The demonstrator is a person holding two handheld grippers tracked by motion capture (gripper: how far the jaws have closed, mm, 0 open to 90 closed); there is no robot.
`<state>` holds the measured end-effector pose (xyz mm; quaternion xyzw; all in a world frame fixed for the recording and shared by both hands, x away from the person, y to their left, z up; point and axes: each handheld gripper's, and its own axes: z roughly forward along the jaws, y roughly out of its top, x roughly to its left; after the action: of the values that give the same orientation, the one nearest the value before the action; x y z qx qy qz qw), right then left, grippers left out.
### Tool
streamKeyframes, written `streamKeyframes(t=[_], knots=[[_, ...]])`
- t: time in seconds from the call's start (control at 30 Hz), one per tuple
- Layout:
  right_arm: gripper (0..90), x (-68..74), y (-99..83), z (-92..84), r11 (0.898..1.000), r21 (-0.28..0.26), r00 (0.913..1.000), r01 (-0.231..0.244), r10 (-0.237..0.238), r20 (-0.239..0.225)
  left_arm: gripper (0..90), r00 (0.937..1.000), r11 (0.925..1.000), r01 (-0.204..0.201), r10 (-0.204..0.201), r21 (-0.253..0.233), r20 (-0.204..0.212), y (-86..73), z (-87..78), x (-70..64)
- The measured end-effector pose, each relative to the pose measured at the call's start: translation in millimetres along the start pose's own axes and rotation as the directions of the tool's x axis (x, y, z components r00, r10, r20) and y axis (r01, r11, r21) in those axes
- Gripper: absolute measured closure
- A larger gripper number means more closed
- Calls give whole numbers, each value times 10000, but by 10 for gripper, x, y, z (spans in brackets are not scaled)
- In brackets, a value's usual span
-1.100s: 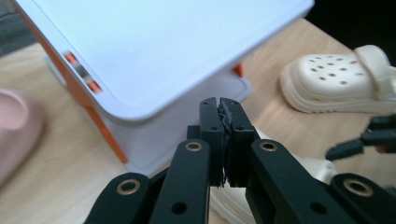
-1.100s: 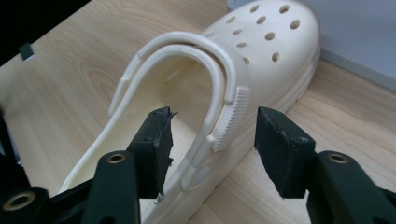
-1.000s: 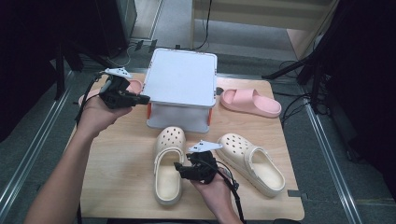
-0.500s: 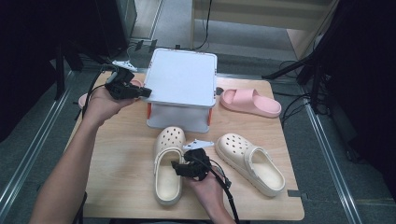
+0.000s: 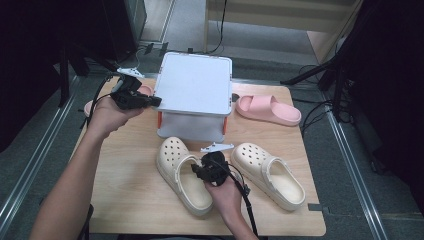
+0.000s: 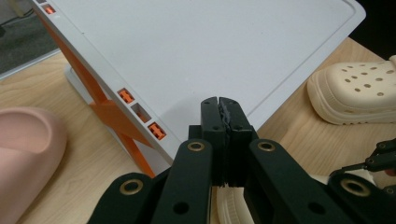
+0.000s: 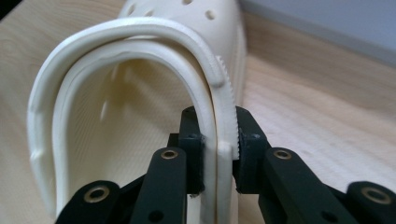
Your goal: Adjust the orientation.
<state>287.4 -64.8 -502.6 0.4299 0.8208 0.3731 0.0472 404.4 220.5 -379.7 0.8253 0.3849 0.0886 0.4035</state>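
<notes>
Two cream clogs lie on the wooden table in front of a white box [image 5: 195,82] with orange latches. My right gripper [image 5: 196,172] comes in from the right onto the left clog [image 5: 172,152]. Its jaws have just been closing, and in the right gripper view the right gripper [image 7: 219,135] pinches that clog's side wall [image 7: 212,93] between its pads. My left gripper [image 5: 155,101] is held at the left edge of the box's lid. In the left gripper view the left gripper [image 6: 219,105] is shut with nothing between its jaws, in front of the lid [image 6: 210,46].
The second cream clog [image 5: 270,170] lies just right of my right hand. A pink slide [image 5: 267,110] sits at the back right, and another pink slide [image 5: 89,106] lies behind my left hand. The table's front edge [image 5: 125,220] is near.
My right gripper has shifted left and down onto the left clog's side wall and closed on it. The left hand has hardly moved at the lid's edge.
</notes>
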Motion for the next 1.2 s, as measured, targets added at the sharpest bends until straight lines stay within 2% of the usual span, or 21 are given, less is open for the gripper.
streamKeyframes(t=[0.17,0.3,0.37,0.47,0.53,0.6,0.83,0.9,1.0,1.07,1.2], knots=[[788,-38,82,-3,9999,-32,9998,-147,147,113,895,9999,10000,-81,81,0,-81,-3,3,-31],[788,-84,218,-7,9995,-192,9996,-263,265,101,894,9999,9999,-105,105,-35,-59,-7,7,-42],[789,-107,293,4,9997,-81,9996,-238,239,122,894,9999,9999,-100,99,-45,-93,-7,5,-40],[788,-113,403,-3,9983,-460,9994,-344,345,21,894,9999,10000,-69,69,-47,-73,-9,3,-34],[788,-111,481,-19,9975,-689,9993,-144,168,337,894,9998,9999,-124,123,-28,-144,-6,6,-48],[788,-148,553,-19,9954,-900,9986,-325,361,386,895,9998,9999,-136,135,-15,-158,-3,10,-59],[782,-307,724,197,9853,-1357,9905,-1037,1146,757,895,9998,9999,-119,118,-40,-140,-6,8,-45],[778,-315,729,254,9848,-1406,9891,-1022,1156,907,895,9998,9999,-129,128,-50,-138,-7,8,-45],[771,-330,707,345,9891,-1224,9874,-815,968,1250,895,9998,9999,-144,144,-45,-146,-8,6,-45],[748,-353,690,361,9883,-1152,9879,-1002,1126,1066,895,9998,9999,-159,158,-39,-156,-8,7,-48],[584,-370,664,301,9873,-1300,9931,-914,1000,618,895,9998,9999,-135,134,-39,-125,-8,8,-43]])
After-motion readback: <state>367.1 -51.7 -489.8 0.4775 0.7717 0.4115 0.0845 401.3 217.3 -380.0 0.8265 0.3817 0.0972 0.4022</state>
